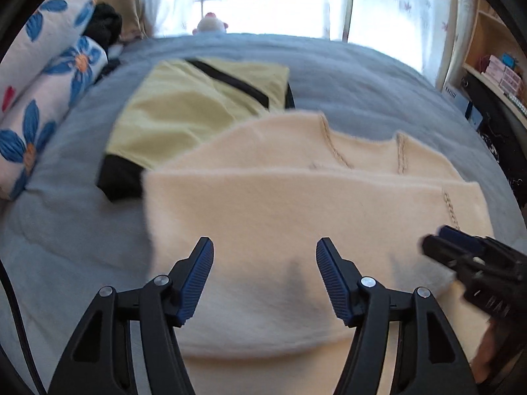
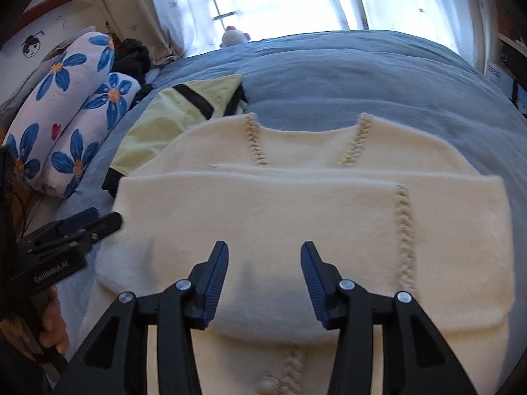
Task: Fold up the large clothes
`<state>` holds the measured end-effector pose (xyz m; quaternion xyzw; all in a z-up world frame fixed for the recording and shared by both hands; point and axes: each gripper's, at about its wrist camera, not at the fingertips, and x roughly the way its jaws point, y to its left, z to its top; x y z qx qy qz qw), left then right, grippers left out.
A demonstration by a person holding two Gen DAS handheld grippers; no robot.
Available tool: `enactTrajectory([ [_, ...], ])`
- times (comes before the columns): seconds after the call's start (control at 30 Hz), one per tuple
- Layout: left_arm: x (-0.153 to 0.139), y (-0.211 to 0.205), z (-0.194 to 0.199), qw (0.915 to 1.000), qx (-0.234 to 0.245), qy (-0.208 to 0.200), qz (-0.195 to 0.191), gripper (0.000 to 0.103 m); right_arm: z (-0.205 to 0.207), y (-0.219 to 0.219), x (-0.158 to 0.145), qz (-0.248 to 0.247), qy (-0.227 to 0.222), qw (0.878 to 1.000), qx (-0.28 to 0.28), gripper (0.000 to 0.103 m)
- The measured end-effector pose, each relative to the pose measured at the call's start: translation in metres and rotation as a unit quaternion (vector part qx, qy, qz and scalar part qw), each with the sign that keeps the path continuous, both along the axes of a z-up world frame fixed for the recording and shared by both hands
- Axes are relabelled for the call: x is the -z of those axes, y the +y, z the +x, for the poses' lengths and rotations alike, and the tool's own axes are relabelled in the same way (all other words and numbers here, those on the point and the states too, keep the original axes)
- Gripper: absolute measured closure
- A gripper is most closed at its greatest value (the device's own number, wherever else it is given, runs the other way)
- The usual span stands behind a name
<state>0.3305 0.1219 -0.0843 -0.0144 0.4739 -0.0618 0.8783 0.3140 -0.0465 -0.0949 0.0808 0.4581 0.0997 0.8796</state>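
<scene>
Both the left gripper and right gripper, jaws apart and empty, hover over the folded cream knitted sweater on the blue bedspread; smooth the near fold evenly before regripping.

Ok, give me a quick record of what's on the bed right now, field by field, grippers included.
surface: blue blanket
main garment: cream sweater, partly folded, sleeve across the body
other garment: yellow-green top, behind the sweater, partly under it
pillows: two floral pillows at the bed's left edge
left gripper: open, over the sweater, holding nothing
right gripper: open, over the sweater, holding nothing
</scene>
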Motion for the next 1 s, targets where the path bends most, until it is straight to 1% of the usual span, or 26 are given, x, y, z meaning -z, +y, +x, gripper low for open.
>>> enactTrajectory([
  [0.07, 0.015, -0.007, 0.004, 0.9998, -0.01, 0.015, -0.008, 0.04, 0.008, 0.018, 0.012, -0.003, 0.011, 1.0, -0.018, 0.057],
  [0.13, 0.033, -0.016, 0.008, 0.9996, -0.011, 0.027, 0.006, 0.04, 0.015, 0.025, 0.027, -0.015, 0.024, 0.999, -0.022, 0.057],
  [0.17, 0.04, -0.017, 0.008, 0.9995, -0.012, 0.027, 0.009, 0.039, 0.017, 0.023, 0.031, -0.02, 0.025, 0.999, -0.021, 0.057],
  [0.2, 0.044, -0.015, 0.008, 0.9996, -0.012, 0.024, 0.008, 0.038, 0.019, 0.018, 0.033, -0.024, 0.021, 0.999, -0.019, 0.06],
  [0.23, 0.044, -0.012, 0.009, 0.9998, -0.012, 0.016, 0.009, 0.037, 0.021, 0.01, 0.033, -0.024, 0.017, 0.999, -0.015, 0.06],
  [0.27, 0.044, -0.009, 0.009, 0.9996, -0.018, 0.009, 0.019, 0.037, 0.022, 0.001, 0.032, -0.019, 0.013, 1.0, -0.012, 0.066],
  [0.3, 0.046, -0.005, 0.011, 0.9991, -0.026, 0.006, 0.032, 0.037, 0.024, -0.01, 0.03, -0.02, 0.01, 1.0, -0.003, 0.068],
  [0.33, 0.049, 0.0, 0.013, 0.9987, -0.034, 0.006, 0.038, 0.036, 0.024, -0.024, 0.029, -0.049, 0.005, 0.998, 0.025, 0.068],
  [0.37, 0.052, 0.008, 0.016, 0.9986, -0.04, 0.007, 0.034, 0.033, 0.026, -0.037, 0.029, -0.081, 0.004, 0.995, 0.055, 0.065],
  [0.4, 0.053, 0.018, 0.02, 0.9985, -0.046, 0.011, 0.027, 0.031, 0.027, -0.055, 0.032, -0.103, 0.005, 0.991, 0.082, 0.065],
  [0.43, 0.055, 0.025, 0.024, 0.9985, -0.05, 0.013, 0.019, 0.031, 0.028, -0.075, 0.036, -0.1, 0.009, 0.99, 0.098, 0.066],
  [0.47, 0.056, 0.032, 0.032, 0.9984, -0.052, 0.014, 0.014, 0.031, 0.028, -0.096, 0.039, -0.073, 0.012, 0.992, 0.102, 0.07],
  [0.5, 0.056, 0.037, 0.034, 0.9983, -0.055, 0.014, 0.013, 0.031, 0.026, -0.107, 0.04, -0.048, 0.015, 0.994, 0.099, 0.079],
  [0.53, 0.055, 0.04, 0.035, 0.9982, -0.057, 0.011, 0.016, 0.031, 0.024, -0.116, 0.04, -0.035, 0.016, 0.994, 0.099, 0.083],
  [0.57, 0.057, 0.043, 0.039, 0.9981, -0.059, 0.008, 0.018, 0.031, 0.023, -0.119, 0.039, -0.034, 0.017, 0.994, 0.098, 0.085],
  [0.6, 0.057, 0.045, 0.041, 0.9979, -0.062, 0.007, 0.019, 0.031, 0.021, -0.119, 0.039, -0.07, 0.02, 0.99, 0.118, 0.071],
  [0.63, 0.058, 0.046, 0.043, 0.9978, -0.063, 0.008, 0.018, 0.031, 0.02, -0.12, 0.04, -0.099, 0.021, 0.986, 0.134, 0.059],
  [0.67, 0.058, 0.047, 0.044, 0.9977, -0.065, 0.01, 0.016, 0.031, 0.017, -0.121, 0.041, -0.101, 0.017, 0.985, 0.142, 0.05],
  [0.73, 0.058, 0.047, 0.046, 0.9974, -0.068, 0.012, 0.018, 0.03, 0.015, -0.128, 0.043, -0.073, 0.021, 0.986, 0.15, 0.049],
  [0.8, 0.057, 0.045, 0.047, 0.9972, -0.069, 0.015, 0.025, 0.03, 0.013, -0.134, 0.042, -0.058, 0.023, 0.986, 0.158, 0.049],
  [1.0, 0.053, 0.043, 0.045, 0.9971, -0.067, 0.023, 0.028, 0.03, 0.009, -0.132, 0.037, -0.049, 0.035, 0.985, 0.163, 0.049],
])
